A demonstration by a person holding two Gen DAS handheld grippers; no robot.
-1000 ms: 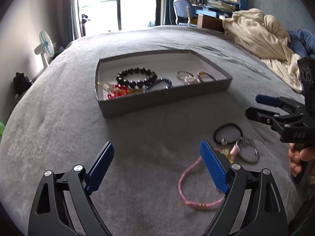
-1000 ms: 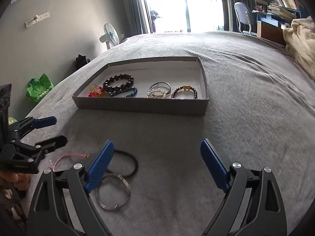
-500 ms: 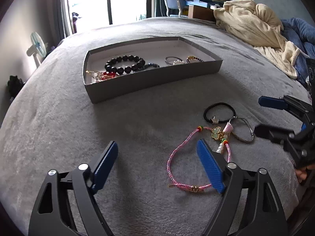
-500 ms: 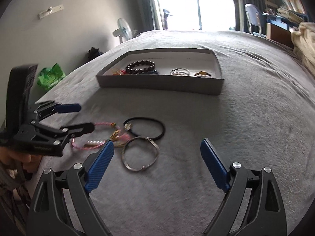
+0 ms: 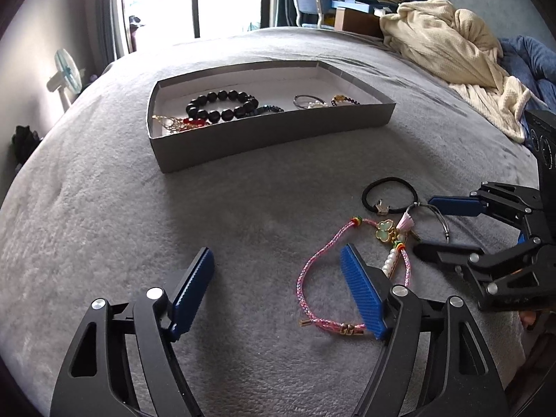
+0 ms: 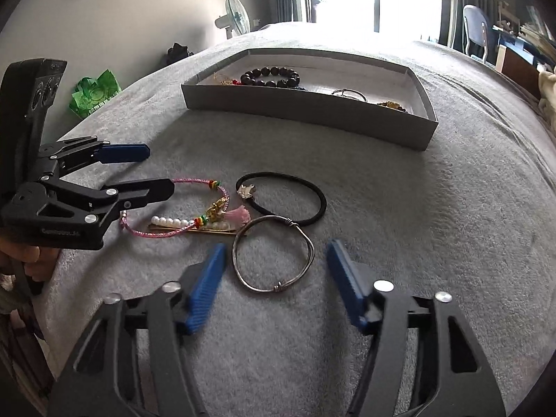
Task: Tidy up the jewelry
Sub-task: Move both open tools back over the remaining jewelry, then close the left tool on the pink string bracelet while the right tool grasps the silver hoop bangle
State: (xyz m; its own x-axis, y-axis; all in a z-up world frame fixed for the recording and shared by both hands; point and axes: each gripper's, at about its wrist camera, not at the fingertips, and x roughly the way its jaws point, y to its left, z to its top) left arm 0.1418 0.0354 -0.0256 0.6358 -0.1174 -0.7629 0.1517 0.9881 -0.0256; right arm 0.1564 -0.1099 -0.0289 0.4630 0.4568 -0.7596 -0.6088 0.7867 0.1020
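Bedspread [image 5: 104, 208]: plain mid-grey, fuzzy. Tray [image 5: 271, 132], upper centre: grey outside, white inside. In it: glossy black bead bracelet [image 5: 222, 106], red/gold piece [image 5: 180, 123] at its left end, dark blue bead strand [image 5: 267, 108], silver bangle [image 5: 307, 100], brown/gold bead bracelet [image 5: 342, 99].

Lower right of the left wrist view: pink braided cord bracelet [image 5: 312, 278] w/ red-yellow-green beads, pale green butterfly charm [image 5: 384, 231] w/ gold edge, pink tassel [image 5: 406, 222], white pearl clip [image 5: 391, 259], black hair tie [image 5: 389, 194]. Silver wire bangle [image 6: 272, 257], centre of right wrist view.

Both grippers [image 5: 278, 288] [image 6: 274, 281]: black frames, ribbed blue pads.

Upper right: cream blanket [image 5: 451, 45], blue chair [image 5: 307, 3]. Green bag [image 6: 95, 93], left.
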